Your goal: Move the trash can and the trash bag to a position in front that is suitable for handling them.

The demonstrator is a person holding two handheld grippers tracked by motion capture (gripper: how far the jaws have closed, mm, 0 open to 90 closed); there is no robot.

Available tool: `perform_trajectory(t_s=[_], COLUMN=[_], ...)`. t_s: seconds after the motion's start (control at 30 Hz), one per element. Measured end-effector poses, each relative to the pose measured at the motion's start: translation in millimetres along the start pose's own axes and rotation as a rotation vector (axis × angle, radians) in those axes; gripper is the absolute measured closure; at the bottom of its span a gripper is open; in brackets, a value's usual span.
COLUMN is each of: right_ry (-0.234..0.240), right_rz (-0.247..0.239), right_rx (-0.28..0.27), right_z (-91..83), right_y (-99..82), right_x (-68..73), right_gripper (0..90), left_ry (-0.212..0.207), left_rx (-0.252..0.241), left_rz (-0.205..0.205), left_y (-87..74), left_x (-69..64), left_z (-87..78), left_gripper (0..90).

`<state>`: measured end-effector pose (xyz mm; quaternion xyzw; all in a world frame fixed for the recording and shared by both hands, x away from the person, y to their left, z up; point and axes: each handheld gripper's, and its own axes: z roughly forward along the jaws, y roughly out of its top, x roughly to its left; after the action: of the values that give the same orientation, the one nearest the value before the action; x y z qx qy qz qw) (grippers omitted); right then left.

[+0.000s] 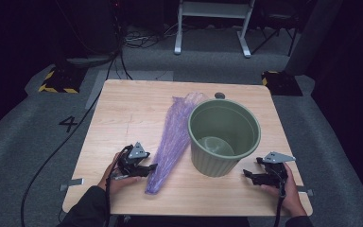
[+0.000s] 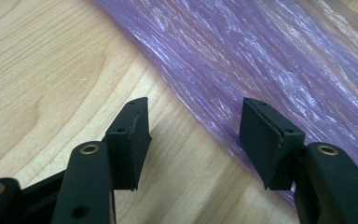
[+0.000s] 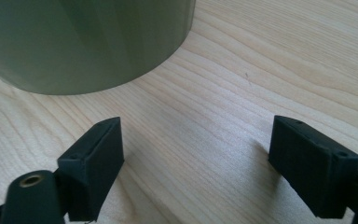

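A long crumpled purple plastic bag [image 1: 175, 137] lies flat on the wooden table [image 1: 127, 113], running from the far middle toward the near edge. Right of it stands an upright, empty green ribbed bin [image 1: 212, 161]. My left gripper [image 1: 153, 166] rests at the bag's near end, open. In the left gripper view its jaws [image 2: 193, 135] straddle bare wood and the bag's edge [image 2: 261, 60] without pressing it. My right gripper [image 1: 246, 175] is open on the table, just right of the bin's base. In the right gripper view, the bin's wall [image 3: 84, 42] is ahead and bare wood lies between the jaws [image 3: 196, 158].
A small dark round object [image 1: 220, 95] sits at the table's far edge behind the bin. On the grey floor are a yellow-and-black striped base [image 1: 56, 80] at left, a white frame's legs [image 1: 212, 28] at the back, and a cable [image 1: 52, 151] along the left.
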<state>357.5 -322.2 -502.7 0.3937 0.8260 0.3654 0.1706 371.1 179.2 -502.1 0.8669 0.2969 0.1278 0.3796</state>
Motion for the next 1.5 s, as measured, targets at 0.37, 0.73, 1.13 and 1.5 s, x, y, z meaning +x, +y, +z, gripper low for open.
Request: perform_trajectory(t_s=[0.37, 0.73, 1.13, 1.5], right_ry=[0.052, 0.172, 0.179, 0.184], right_rz=[-0.077, -0.212, -0.219, -0.221], right_rx=[-0.054, -0.078, -0.083, -0.088], right_z=[-4.3, -3.7, 1.3, 10.4], right_y=[18.1, 41.0, 47.8, 53.5], right_x=[10.3, 31.8, 33.3, 35.2], right_gripper=[15.6, 16.6, 15.1, 15.4], left_ry=[0.02, 0.028, -0.01, -0.024], left_rx=[-0.008, -0.004, -0.084, -0.074], left_rz=[-0.016, -0.028, -0.063, -0.044], left_y=[-6.4, -9.4, 8.2, 46.7], left_x=[3.6, 5.7, 3.5, 18.4], left_z=[-5.7, -9.3, -27.2, -3.1], left_gripper=[42.8, 42.2, 20.7, 16.3])
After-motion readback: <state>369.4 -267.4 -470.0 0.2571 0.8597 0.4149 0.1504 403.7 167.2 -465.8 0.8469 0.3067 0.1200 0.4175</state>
